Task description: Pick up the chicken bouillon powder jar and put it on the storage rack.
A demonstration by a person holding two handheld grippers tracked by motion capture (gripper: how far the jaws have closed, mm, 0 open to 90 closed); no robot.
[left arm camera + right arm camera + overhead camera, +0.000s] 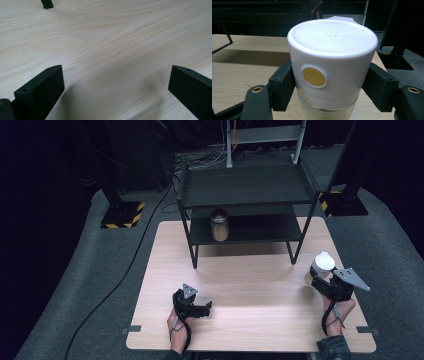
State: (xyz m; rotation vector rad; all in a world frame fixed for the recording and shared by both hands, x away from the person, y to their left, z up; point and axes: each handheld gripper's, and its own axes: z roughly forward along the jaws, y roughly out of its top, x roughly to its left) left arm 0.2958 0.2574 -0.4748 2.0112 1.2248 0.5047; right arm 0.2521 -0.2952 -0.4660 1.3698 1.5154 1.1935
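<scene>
- While our right gripper (325, 281) stands near the right edge of the pale wooden table (240, 320), its two black jaws are pinching a white-lidded jar with a clear glass body and a yellow round spot on the lid's side (332, 65); in the right gripper view the jaws press on the lid's lower flanks from both sides
- Seen from above, that jar (320, 266) sits just ahead of the right hand (336, 309), tilted a little; whether its base touches the table we cannot tell
- Our left gripper (196, 307) rests low over the table on our side, well apart from the jar, with its jaws spread wide and nothing but bare wood grain between them in the left gripper view
- Ahead of both grippers stands a black metal two-tier shelf rack (245, 185), and on its lower tier a second, brownish glass jar with a dark lid (219, 224)
- We judge the step in hand to be carrying the gripped jar, most likely toward the rack
- Next we would need to keep the squeeze firm, since the hold is on the lid and not the glass, hold the jar upright, and bring it forward and leftward under the top tier without striking the rack's right front leg (295, 251)
</scene>
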